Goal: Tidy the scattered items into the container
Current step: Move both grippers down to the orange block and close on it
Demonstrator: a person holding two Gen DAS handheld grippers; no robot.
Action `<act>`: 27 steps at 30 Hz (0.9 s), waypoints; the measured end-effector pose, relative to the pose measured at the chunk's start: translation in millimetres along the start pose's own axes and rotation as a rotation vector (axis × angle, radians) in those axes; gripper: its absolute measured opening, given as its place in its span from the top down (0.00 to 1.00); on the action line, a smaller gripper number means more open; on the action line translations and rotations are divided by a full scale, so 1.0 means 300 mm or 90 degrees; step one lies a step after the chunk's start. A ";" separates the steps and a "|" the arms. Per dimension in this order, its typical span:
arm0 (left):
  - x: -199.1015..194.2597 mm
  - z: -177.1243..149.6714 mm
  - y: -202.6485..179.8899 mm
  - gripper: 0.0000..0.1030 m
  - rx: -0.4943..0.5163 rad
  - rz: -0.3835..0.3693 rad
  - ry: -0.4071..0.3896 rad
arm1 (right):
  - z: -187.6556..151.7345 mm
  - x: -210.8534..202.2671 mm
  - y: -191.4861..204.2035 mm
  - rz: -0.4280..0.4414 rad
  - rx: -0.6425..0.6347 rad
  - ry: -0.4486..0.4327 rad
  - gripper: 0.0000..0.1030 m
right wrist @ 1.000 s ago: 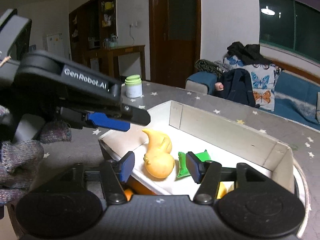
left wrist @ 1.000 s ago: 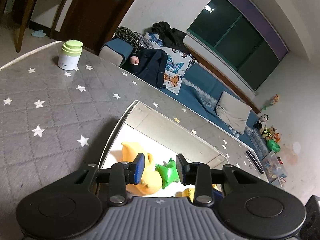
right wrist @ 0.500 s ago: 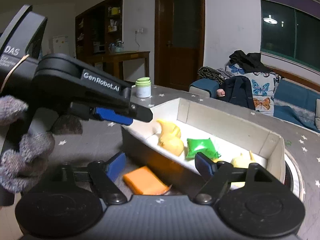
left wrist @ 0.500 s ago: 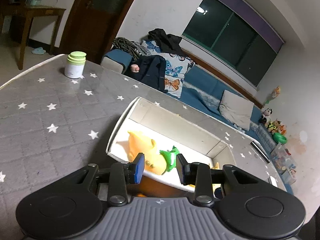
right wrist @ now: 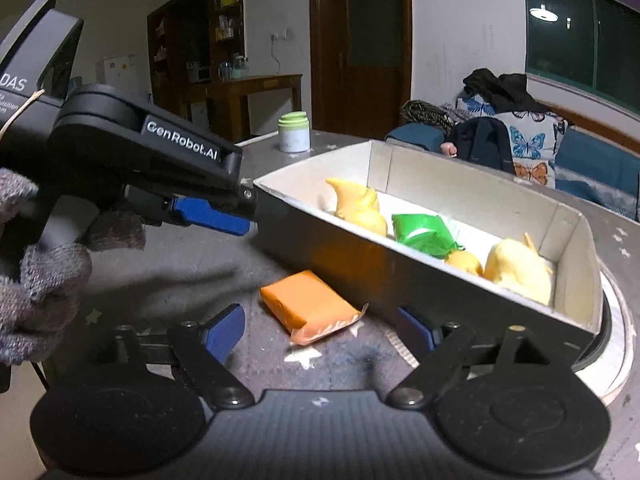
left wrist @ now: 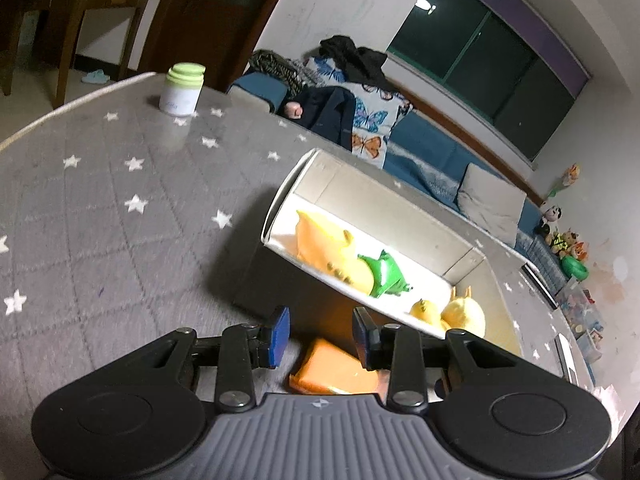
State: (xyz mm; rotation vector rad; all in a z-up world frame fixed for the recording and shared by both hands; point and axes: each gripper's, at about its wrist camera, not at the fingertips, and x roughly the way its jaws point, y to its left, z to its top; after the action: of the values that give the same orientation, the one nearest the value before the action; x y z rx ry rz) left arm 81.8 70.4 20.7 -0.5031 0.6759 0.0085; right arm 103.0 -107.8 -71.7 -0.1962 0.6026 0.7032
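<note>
The right gripper's (right wrist: pixel 320 330) fingers are spreading wide and hold nothing — the orange packet (right wrist: pixel 310 306) lies on the bench (right wrist: pixel 192 256) between them, untouched, just beside the white box's (right wrist: pixel 420 276) near wall. The left gripper (left wrist: pixel 320 334) stands about half open and empty above the same packet. Yellow and green toys lie inside the box.

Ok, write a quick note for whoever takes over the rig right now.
Left tongs: part open, empty, just above the orange packet.
Right tongs: opening, nothing gripped, packet lying ahead of the gap.
White box on the star-print table holds the yellow toys and green packet.
Left: orange packet, lying on the table beside the box's near wall. A green-lidded jar also stands far off.
</note>
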 end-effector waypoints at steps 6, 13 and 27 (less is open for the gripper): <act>0.036 -0.020 0.012 0.64 -0.005 0.001 0.024 | -0.009 0.052 0.000 0.001 0.005 0.020 0.18; 0.067 -0.030 0.023 0.64 -0.015 -0.002 0.044 | -0.011 0.108 -0.009 0.001 0.013 0.039 0.19; 0.116 -0.025 0.040 0.64 -0.042 -0.021 0.072 | -0.009 0.142 0.014 -0.003 -0.005 0.052 0.40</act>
State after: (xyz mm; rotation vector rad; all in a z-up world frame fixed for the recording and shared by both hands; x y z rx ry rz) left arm 102.7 72.2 -10.6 -0.5814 0.7806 -0.0287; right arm 124.8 -82.3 -98.7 -0.2353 0.6777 0.6955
